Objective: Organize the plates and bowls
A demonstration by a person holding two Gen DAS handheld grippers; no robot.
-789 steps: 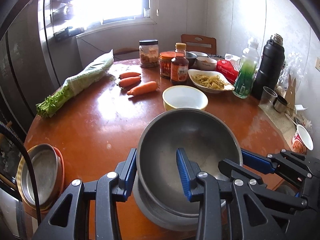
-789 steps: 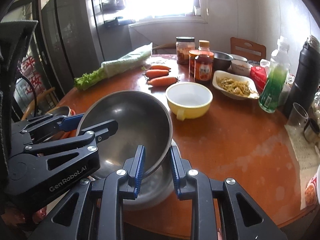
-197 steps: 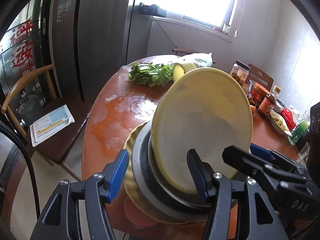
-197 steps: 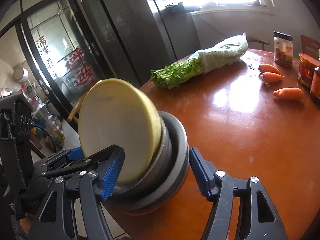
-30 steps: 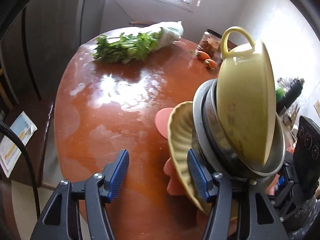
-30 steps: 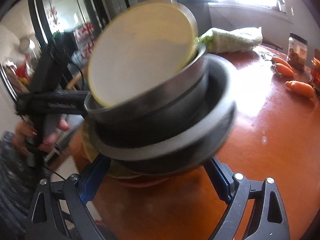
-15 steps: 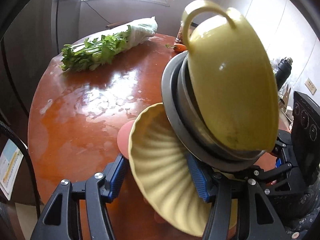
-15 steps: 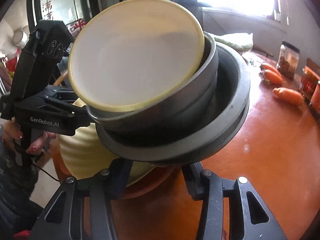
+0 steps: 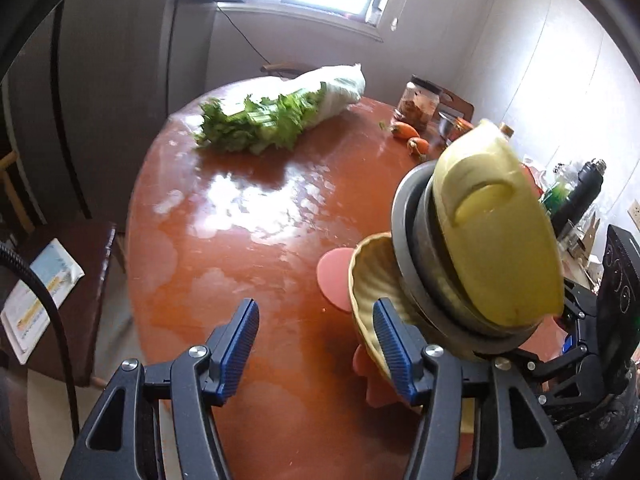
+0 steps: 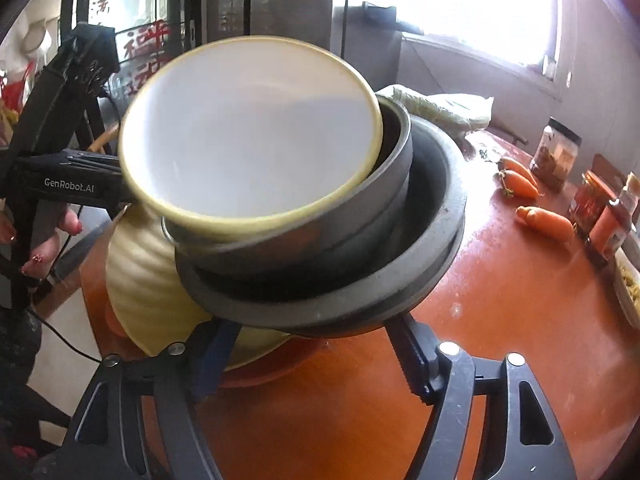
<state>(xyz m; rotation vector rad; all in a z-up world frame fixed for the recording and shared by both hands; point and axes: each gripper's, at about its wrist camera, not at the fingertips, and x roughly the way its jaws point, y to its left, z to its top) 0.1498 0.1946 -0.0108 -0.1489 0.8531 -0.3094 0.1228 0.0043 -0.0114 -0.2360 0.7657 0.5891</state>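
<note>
My right claw (image 10: pixel 316 356), jaws just opening, apparently grasps the tilted bowl stack (image 10: pixel 320 248); my left claw (image 9: pixel 316 344), at its nine o'clock, stands released.

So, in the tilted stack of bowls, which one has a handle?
The yellow bowl on top of the stack. The two grey metal bowls under it show no handle.

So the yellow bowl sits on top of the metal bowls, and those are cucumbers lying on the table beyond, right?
Not cucumbers: those are carrots, as the right wrist view shows. The yellow bowl does sit on top of the metal bowls.
</note>
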